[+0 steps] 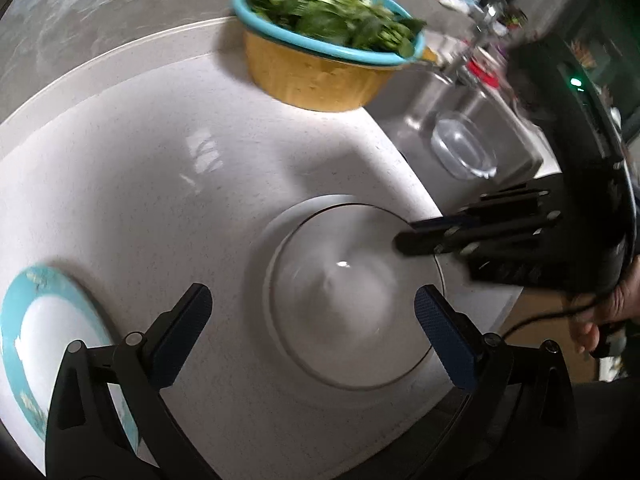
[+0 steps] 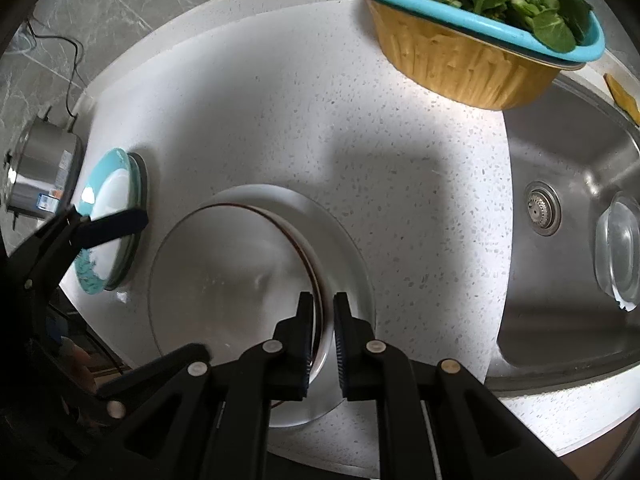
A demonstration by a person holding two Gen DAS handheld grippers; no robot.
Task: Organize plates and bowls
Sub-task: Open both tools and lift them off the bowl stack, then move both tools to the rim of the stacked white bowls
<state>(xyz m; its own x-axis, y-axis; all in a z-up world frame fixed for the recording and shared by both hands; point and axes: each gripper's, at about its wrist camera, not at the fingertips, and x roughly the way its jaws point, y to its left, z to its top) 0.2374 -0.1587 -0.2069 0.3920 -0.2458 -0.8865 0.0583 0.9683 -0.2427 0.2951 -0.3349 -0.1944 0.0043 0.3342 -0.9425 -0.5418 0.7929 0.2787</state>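
The right gripper (image 2: pixel 322 332) is clamped on the near-right rim of the white plate (image 2: pixel 224 272) stacked on a larger plate (image 2: pixel 344 240); the left gripper (image 1: pixel 312 312) gapes wide, farther left by the blue-rimmed plate (image 1: pixel 44 320).

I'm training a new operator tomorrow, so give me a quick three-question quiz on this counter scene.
1. True or false: the left tool is shut on the teal-rimmed plate.
2. What does the right tool grip? A) brown-rimmed dish B) steel pot C) greens basket
3. Fill in: the clear glass container lies in the ____.
Key: 1 false; 2 A; 3 sink.
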